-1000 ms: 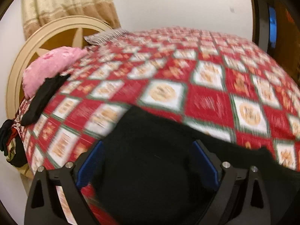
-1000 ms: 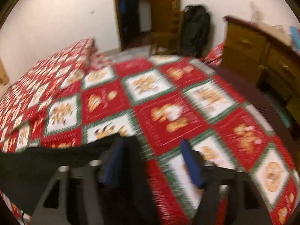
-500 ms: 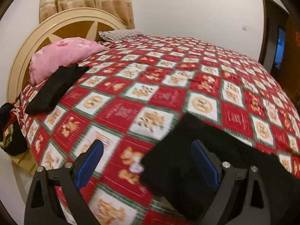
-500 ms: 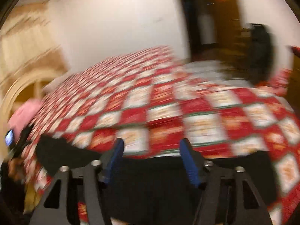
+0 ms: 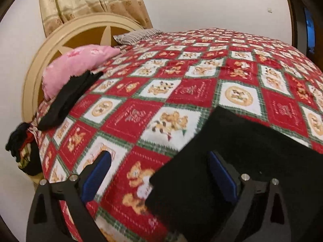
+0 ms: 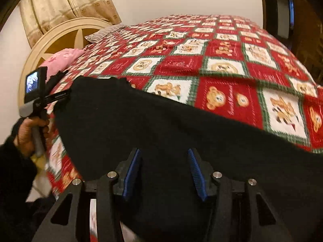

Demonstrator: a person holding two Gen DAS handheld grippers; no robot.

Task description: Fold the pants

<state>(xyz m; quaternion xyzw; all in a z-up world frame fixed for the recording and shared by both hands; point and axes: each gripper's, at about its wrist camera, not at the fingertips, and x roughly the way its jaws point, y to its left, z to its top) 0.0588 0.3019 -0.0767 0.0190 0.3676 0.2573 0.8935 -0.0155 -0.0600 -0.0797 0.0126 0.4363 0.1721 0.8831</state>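
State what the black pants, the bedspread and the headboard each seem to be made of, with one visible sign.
Black pants: soft matte cloth, probably knit; no sheen. Bedspread: printed woven fabric, likely cotton; patchwork pattern, slight wrinkles. Headboard: apparently wood, cream-painted rim, brown panels, smooth finish.

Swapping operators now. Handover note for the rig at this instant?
Left tongs: open, holding nothing, over the quilt at the black pants' left edge.
Right tongs: open, with pants cloth between the fingers but not pinched.
The pants lie spread along the near side of the bed. A second dark garment lies by the pink pillow.
Done: pants laid out, seemingly flat, with no fold clearly visible.
Left: grip the edges, fold, tidy.
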